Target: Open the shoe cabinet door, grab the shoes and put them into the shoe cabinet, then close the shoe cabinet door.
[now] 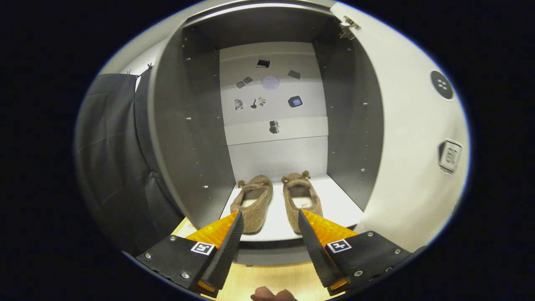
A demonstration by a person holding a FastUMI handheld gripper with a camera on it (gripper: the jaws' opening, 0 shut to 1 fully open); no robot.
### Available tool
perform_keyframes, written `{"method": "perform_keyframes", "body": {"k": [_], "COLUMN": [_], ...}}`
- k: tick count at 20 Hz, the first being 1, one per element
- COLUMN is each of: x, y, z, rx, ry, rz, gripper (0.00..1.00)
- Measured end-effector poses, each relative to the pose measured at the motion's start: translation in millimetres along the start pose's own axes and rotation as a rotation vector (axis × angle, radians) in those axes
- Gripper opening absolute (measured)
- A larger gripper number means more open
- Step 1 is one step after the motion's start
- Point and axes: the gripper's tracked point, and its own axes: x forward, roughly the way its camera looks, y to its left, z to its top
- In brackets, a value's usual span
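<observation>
The shoe cabinet point(200, 138) stands open before me, with its door point(409, 138) swung out to the right of the opening. Two brown fuzzy slippers, the left one point(253, 202) and the right one point(301, 200), lie side by side on the white bottom shelf point(338, 205), toes pointing inward to the back. My gripper point(269, 218) hovers just in front of the shelf's front edge, open, with nothing between its fingers. The slipper heels sit just beyond the fingertips.
The cabinet's back panel point(276, 150) carries several small stickers. A dark cloth point(113, 167) hangs left of the cabinet. A wooden floor point(267, 280) runs below the fingers, and a fingertip of a hand point(271, 294) pokes in at the bottom.
</observation>
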Motion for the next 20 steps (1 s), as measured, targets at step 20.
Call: {"method": "perform_keyframes", "body": {"k": [20], "x": [-253], "y": [-97], "z": [-9], "rx": [0.007], "ry": [-0.068], "rz": [0.122], "gripper": [0.88]}}
